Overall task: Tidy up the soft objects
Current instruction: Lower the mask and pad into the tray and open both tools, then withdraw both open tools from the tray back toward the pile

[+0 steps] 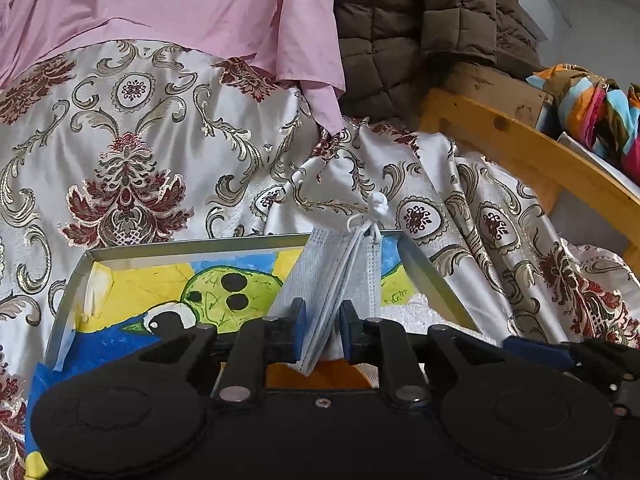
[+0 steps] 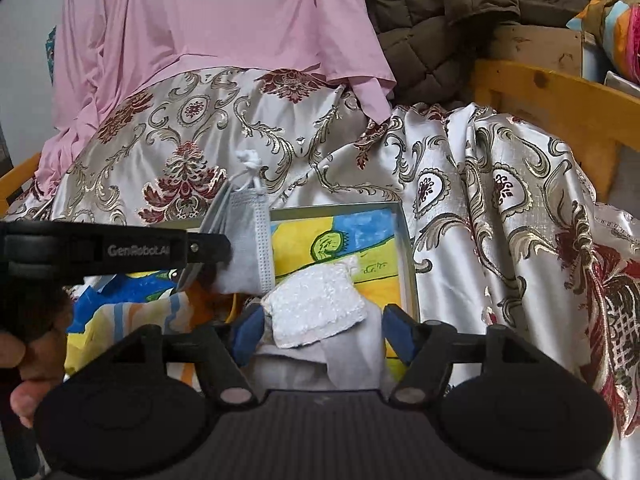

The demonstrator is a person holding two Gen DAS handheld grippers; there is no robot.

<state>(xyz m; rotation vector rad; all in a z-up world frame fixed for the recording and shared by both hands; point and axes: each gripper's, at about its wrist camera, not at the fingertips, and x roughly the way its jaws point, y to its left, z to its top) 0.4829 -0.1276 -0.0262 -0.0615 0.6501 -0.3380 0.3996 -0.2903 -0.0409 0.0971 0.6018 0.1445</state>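
My left gripper (image 1: 322, 330) has narrow jaws around a folded face mask (image 1: 340, 276), though the pads look barely on it; it stands upright over the painted tray (image 1: 240, 243). To its right, my right gripper (image 2: 320, 330) has jaws spread wide on either side of a white knitted cloth (image 2: 316, 306) lying in the tray, nothing gripped. The risk I judge: the mask tips sideways out over the tray's rim onto the brocade bedspread (image 1: 132, 152), and my right jaws could snag the cloth and drag it back out.
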